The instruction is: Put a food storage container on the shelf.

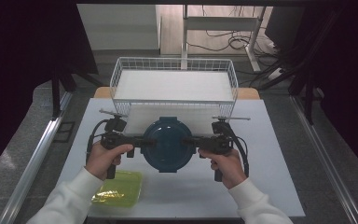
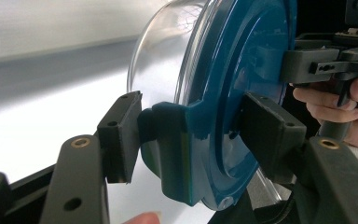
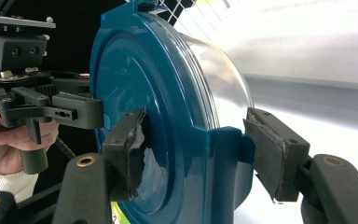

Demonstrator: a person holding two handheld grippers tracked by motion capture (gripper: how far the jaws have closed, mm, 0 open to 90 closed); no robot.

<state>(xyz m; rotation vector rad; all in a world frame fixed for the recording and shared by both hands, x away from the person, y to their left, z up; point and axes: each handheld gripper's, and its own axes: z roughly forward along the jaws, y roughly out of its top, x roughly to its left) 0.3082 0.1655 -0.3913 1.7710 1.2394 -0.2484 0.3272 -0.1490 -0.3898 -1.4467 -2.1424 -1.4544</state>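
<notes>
1. High view: the round blue-lidded container [image 1: 168, 143] hangs just in front of the white wire basket [image 1: 174, 86], above the table [image 1: 270, 154], pinched from both sides by the left gripper [image 1: 145, 141] and right gripper [image 1: 192, 142]. A yellow-green tray [image 1: 121, 189] lies near the left sleeve.
2. Left gripper view: the left gripper [image 2: 191, 133] clamps the container's [image 2: 233, 84] side latch.
3. Right gripper view: the right gripper [image 3: 198, 149] squeezes the opposite latch of the container [image 3: 144, 93].

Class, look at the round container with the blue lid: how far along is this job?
Done: both grippers, left and right, are clamped on opposite latches of the blue-lidded glass container. In hand: the container is held between them over the white table, just in front of the wire basket. Left, probably: setting it into the basket and letting go. The yellow-green container lies untouched.
</notes>
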